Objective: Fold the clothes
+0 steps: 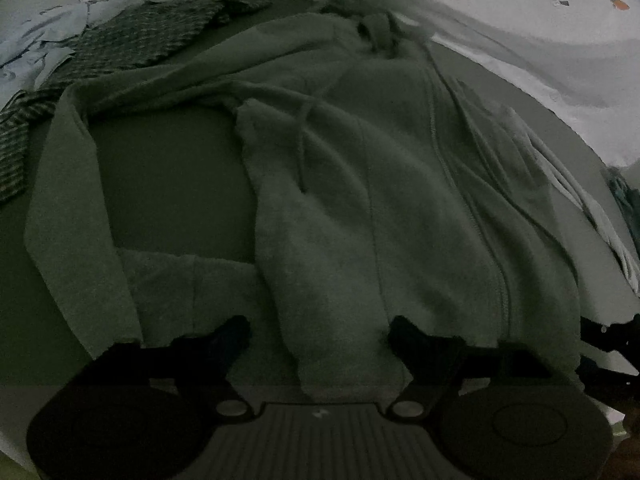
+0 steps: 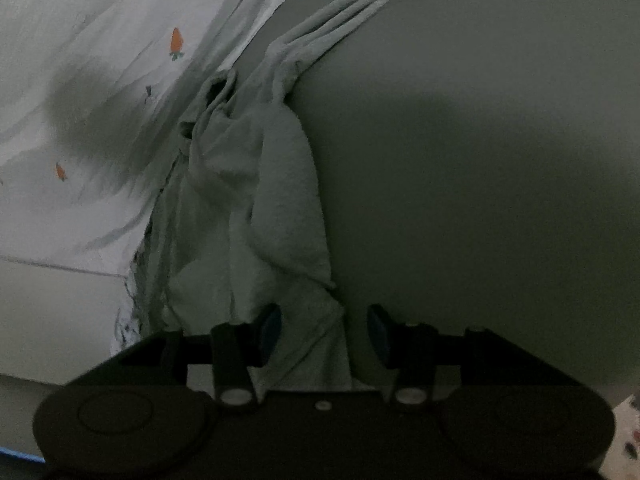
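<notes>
A grey-green zip hoodie (image 1: pixel 400 184) lies spread on a dark flat surface (image 1: pixel 172 176), hood at the far end and one sleeve bent around at the left. My left gripper (image 1: pixel 318 328) hangs over its near hem, jaws wide apart with a fold of the hem between them, and the pads do not press it. In the right wrist view a bunched strip of the same cloth (image 2: pixel 280 208) runs away from me. My right gripper (image 2: pixel 323 320) stands open around its near end. The left pad is at the fabric, while the right pad is off it.
A white sheet with orange carrot prints (image 1: pixel 520 8) (image 2: pixel 100 40) borders the far side. A dark checked garment (image 1: pixel 140 36) and a pale blue one (image 1: pixel 32 44) lie at the far left. A whitish garment (image 1: pixel 592 208) sits at the right edge.
</notes>
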{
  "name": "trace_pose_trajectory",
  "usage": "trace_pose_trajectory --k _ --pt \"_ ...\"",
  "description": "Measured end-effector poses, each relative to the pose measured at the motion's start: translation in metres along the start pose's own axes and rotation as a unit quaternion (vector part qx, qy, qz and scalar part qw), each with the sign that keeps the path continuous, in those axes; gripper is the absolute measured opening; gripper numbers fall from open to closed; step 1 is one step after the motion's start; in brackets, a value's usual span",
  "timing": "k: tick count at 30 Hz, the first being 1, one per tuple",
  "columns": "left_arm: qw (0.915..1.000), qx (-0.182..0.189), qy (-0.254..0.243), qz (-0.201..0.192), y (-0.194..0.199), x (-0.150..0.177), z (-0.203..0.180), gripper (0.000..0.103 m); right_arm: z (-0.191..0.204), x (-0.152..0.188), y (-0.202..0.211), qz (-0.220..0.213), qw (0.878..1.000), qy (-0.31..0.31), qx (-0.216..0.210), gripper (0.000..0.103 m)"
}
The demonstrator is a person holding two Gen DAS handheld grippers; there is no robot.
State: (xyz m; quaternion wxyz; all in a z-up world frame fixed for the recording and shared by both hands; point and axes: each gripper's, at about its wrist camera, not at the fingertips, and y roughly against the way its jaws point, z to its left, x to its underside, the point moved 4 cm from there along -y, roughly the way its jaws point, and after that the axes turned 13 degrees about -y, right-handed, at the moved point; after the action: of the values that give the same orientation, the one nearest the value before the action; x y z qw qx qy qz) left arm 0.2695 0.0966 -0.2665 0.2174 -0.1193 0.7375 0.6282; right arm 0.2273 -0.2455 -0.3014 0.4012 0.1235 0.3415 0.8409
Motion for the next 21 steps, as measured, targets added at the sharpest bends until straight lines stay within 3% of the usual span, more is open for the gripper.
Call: trace_pose_trajectory --k 4,8,10,11,13,15,21 --pt "0.9999 0.002 0.012 -0.003 0.001 -0.002 0.001 0.053 0.003 -0.005 -0.002 -0.01 1.0 0.007 0.003 0.049" --pt "0.9998 0.007 0.015 -0.005 -0.001 -0.003 0.001 0.045 0.003 -0.008 -0.007 -0.013 1.0 0.002 -0.001 0.05" --pt "0.9998 0.009 0.018 -0.008 -0.001 -0.004 0.0 0.037 0.007 -0.009 -0.011 -0.011 1.0 0.012 0.001 0.045" --pt "0.9997 0.009 0.02 -0.01 -0.001 -0.005 0.0 0.034 0.007 -0.009 -0.014 -0.005 1.0 0.008 -0.005 0.03" --pt "0.9996 0.01 0.024 -0.014 0.0 -0.006 0.001 0.018 0.006 -0.011 -0.018 0.002 1.0 -0.005 -0.012 0.024" --pt "0.9994 0.011 0.027 -0.017 0.001 -0.007 0.001 0.014 0.008 -0.013 -0.018 -0.003 1.0 -0.004 -0.014 0.009" --pt "0.9975 -0.016 0.025 -0.065 0.026 -0.019 0.009 0.012 0.046 -0.027 0.012 -0.051 0.996 0.005 -0.072 0.004"
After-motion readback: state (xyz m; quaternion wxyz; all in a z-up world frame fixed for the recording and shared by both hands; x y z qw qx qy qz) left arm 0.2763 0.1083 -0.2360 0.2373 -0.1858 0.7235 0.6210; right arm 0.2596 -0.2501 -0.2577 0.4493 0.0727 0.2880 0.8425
